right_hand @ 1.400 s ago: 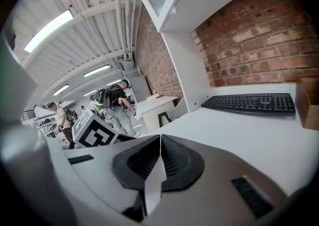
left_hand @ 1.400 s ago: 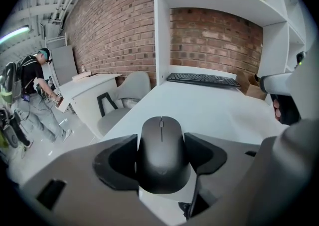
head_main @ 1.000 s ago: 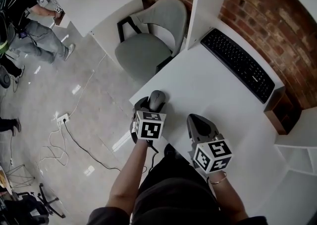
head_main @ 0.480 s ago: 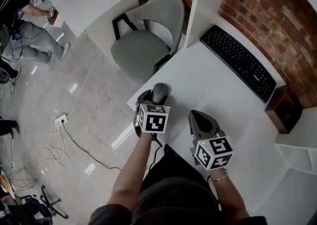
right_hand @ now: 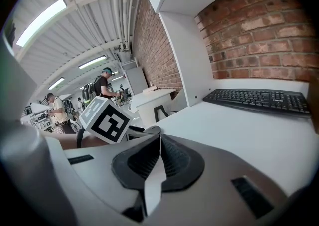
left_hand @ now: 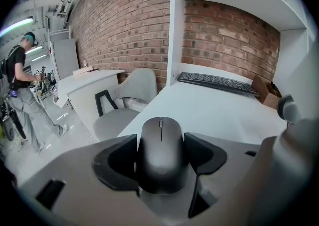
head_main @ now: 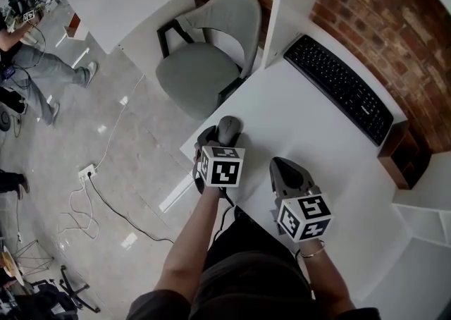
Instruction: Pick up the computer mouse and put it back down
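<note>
Pick/lift step, I'd say: left gripper (head_main: 223,137) is clamped narrow on the dark grey rounded plastic computer mouse (left_hand: 160,151), jaws pressing both its sides, at the near-left corner of the white desk (head_main: 303,125). Can't tell if it's off the surface. Next: lower level, then release. Right gripper (right_hand: 158,166) closed, empty.

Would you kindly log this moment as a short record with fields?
left gripper: shut on the computer mouse
right gripper: shut, empty, over the desk
computer mouse: near the desk's left corner; lifted or resting, cannot tell
keyboard: at the desk's back, by the brick wall
chair: grey, beyond the desk's left edge
</note>
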The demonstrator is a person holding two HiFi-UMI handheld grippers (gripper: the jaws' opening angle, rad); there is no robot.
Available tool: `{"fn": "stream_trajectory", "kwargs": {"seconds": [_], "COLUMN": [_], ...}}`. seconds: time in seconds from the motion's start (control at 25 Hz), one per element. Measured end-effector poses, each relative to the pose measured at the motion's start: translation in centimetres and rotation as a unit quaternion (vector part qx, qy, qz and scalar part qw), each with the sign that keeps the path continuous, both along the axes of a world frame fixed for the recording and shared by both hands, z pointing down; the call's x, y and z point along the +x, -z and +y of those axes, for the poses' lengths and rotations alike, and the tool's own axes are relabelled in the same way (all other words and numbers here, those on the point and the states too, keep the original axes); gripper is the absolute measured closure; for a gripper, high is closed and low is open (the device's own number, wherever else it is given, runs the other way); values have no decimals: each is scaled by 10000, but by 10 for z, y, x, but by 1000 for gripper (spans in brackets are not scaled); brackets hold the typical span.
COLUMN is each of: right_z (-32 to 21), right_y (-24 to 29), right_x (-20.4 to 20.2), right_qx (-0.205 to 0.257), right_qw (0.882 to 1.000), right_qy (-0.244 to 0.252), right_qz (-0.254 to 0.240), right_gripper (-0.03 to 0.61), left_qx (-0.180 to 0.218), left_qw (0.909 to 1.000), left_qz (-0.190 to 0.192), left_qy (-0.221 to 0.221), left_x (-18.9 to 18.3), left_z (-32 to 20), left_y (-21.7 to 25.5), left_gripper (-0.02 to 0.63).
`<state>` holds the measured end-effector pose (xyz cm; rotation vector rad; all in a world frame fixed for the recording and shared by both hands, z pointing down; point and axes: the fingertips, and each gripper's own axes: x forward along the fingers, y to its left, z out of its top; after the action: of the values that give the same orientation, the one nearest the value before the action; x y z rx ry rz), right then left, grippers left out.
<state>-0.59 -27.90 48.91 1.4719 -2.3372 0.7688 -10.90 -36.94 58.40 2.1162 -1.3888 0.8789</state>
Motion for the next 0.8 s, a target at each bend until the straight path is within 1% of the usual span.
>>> {"fn": "stream_trajectory", "kwargs": {"seconds": [0.16, 0.44, 0.64, 0.8], "right_z": [1, 7, 9, 13], "right_y": [1, 1, 5, 9], "right_x": [1, 5, 7, 9], "right_qx": [6, -24, 51, 103], "right_qw": [10000, 9999, 9999, 9999], "right_qy": [-35, -96, -95, -103], "right_qz": [20, 34, 35, 37], "right_gripper": [574, 574, 574, 574], "left_qx": [20, -49, 157, 390], "left_qw": [10000, 9999, 9996, 9991], "left_qz": [-35, 100, 170, 151], "left_qy": [-10, -88, -163, -112], "left_x": [0, 1, 5, 0], "left_z": [0, 1, 2, 5], "left_y": [0, 0, 9, 23], "left_gripper": [314, 314, 311, 311]}}
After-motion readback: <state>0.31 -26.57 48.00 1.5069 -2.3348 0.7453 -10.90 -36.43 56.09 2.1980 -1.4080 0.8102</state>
